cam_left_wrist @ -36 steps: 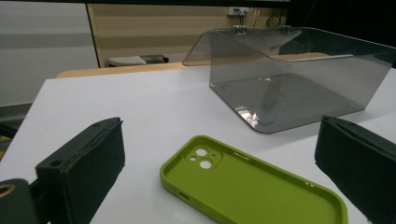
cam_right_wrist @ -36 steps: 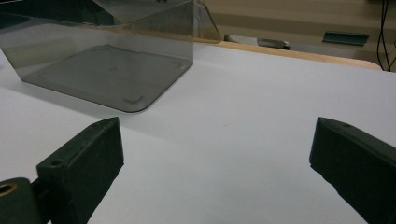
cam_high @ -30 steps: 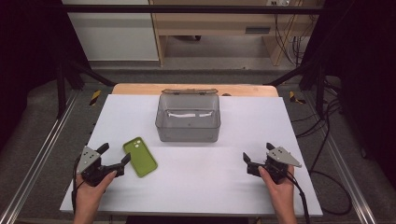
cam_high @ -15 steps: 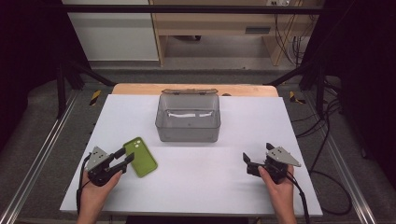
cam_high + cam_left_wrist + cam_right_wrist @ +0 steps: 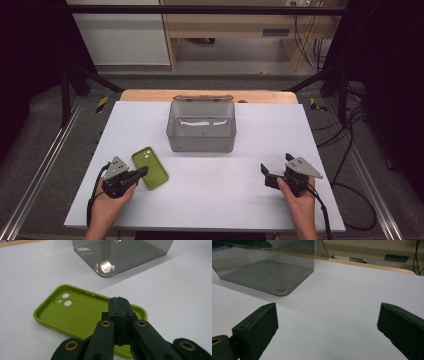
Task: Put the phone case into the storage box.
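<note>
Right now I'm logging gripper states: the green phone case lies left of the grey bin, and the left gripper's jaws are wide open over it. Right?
Not quite. The green phone case does lie left of the grey bin, but the left gripper has its jaws shut, pads pressed together with nothing between them, over the case's rim. The left gripper view shows it.

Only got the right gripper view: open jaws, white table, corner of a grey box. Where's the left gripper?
Observer: The left gripper is at the near left of the table, tips over a green phone case.
Operator: Gripping it?
Observer: No. Its jaws have just closed, pads pressed together, nothing between them.
Operator: How's the case lying?
Observer: Flat, inside up, camera cutout at the end nearer the grey box, apart from it.
</note>
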Available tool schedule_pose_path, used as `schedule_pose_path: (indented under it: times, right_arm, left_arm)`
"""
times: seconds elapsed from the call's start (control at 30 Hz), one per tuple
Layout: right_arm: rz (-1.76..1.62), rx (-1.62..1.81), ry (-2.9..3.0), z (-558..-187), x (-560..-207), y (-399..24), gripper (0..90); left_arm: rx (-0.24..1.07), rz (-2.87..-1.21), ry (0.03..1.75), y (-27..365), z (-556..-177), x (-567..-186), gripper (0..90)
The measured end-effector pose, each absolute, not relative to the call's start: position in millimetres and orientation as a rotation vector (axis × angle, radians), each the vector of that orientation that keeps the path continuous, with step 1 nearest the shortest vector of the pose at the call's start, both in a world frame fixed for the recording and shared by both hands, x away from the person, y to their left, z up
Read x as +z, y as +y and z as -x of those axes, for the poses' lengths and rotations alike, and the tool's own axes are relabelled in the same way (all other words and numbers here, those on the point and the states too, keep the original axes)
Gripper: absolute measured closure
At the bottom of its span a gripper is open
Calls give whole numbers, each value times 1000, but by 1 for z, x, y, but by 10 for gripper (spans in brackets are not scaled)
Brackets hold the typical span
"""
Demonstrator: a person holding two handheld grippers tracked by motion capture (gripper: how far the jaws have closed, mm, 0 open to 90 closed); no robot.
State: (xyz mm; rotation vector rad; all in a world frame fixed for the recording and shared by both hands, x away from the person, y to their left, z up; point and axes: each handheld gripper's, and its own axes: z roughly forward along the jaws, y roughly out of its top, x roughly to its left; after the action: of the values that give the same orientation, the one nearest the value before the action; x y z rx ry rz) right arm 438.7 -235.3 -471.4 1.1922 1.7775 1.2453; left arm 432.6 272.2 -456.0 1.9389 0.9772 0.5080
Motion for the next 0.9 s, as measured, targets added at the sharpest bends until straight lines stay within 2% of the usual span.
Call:
schedule_pose_path:
  times: [0.4, 0.67, 0.9]
  right_arm:
    - [-1183, 1242, 1797, -439, -473, -234, 41]
    - [-1186, 1239, 1801, -440, -472, -236, 41]
    - [-1186, 1239, 1801, -440, -472, -236, 41]
  left_arm:
    - [415, -2171, 964, 232, -447, -473, 900]
    - [361, -2180, 952, 221, -454, -473, 900]
    - [328, -2190, 918, 195, -455, -473, 900]
